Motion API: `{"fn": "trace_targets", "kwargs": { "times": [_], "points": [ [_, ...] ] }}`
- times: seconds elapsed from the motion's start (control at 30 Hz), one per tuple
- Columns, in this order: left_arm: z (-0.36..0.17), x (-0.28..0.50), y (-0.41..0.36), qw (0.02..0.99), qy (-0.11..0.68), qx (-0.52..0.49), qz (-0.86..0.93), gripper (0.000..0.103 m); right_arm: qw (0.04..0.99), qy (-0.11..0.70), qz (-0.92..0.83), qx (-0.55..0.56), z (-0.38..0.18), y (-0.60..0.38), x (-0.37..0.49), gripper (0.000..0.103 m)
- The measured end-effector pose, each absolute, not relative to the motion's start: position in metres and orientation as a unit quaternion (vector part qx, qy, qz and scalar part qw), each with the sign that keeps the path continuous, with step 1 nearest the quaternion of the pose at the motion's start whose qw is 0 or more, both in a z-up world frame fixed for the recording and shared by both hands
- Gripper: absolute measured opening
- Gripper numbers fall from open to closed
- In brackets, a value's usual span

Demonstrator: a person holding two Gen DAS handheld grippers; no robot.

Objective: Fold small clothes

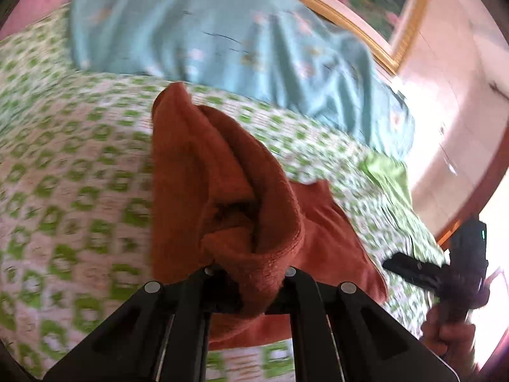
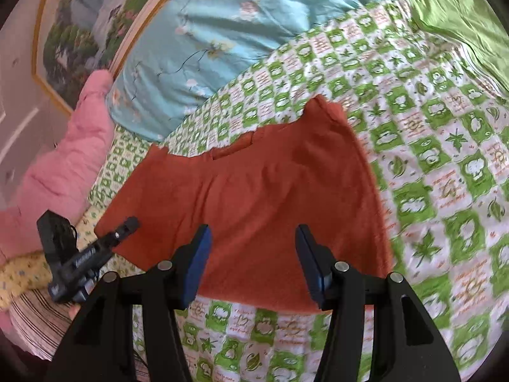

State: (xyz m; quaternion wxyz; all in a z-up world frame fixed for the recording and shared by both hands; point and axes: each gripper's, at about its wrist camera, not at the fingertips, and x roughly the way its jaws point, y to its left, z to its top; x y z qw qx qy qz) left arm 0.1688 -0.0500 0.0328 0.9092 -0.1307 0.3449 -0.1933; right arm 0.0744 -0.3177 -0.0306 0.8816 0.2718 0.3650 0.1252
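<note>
While pinched in left tool (image 1: 251, 286), red garment (image 2: 254, 191) under right tool (image 2: 251, 254)

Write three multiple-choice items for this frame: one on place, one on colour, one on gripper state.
1. Where does the garment lie?
A. on the green-patterned bedspread
B. on the blue quilt
C. on a bare floor

2. What colour is the garment?
A. yellow
B. rust orange
C. black

3. How does the right gripper stand?
A. shut on the garment
B. open above the garment
C. shut on the blue quilt

Key: 1 A, the patterned spread shows around it; 2 B, plain in both views; 3 B, its pads stand apart with nothing pinched.
</note>
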Motion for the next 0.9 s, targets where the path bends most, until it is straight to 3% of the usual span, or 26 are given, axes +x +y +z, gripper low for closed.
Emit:
{"fn": "trace_targets", "kwargs": {
  "times": [0.37, 0.4, 0.5, 0.6, 0.67, 0.7, 0.73, 0.9],
  "points": [
    [-0.023, 0.172, -0.105, 0.885, 0.403, -0.084, -0.219, 0.005, 0.829, 0.424, 0.190, 0.311, -0.053, -0.309, 0.143, 0.056],
    [-0.022, 0.169, -0.107, 0.887, 0.400, -0.078, -0.218, 0.005, 0.820, 0.430, 0.205, 0.317, -0.056, -0.302, 0.152, 0.057],
    [-0.018, 0.167, -0.109, 0.891, 0.393, -0.065, -0.218, 0.005, 0.775, 0.463, 0.256, 0.345, -0.073, -0.278, 0.195, 0.074],
    [-0.017, 0.165, -0.110, 0.892, 0.393, -0.050, -0.217, 0.005, 0.753, 0.484, 0.267, 0.358, -0.089, -0.255, 0.235, 0.074],
    [-0.018, 0.166, -0.112, 0.892, 0.394, -0.042, -0.216, 0.005, 0.753, 0.493, 0.269, 0.342, -0.093, -0.240, 0.254, 0.066],
    [-0.018, 0.166, -0.113, 0.893, 0.395, -0.037, -0.215, 0.005, 0.762, 0.494, 0.264, 0.325, -0.093, -0.232, 0.261, 0.034],
    [-0.017, 0.165, -0.114, 0.893, 0.395, -0.034, -0.214, 0.005, 0.764, 0.500, 0.264, 0.311, -0.093, -0.226, 0.267, 0.020],
    [0.008, 0.159, -0.130, 0.894, 0.374, -0.033, -0.244, 0.005, 0.799, 0.459, 0.275, 0.276, -0.051, -0.234, 0.258, 0.017]
  ]
}}
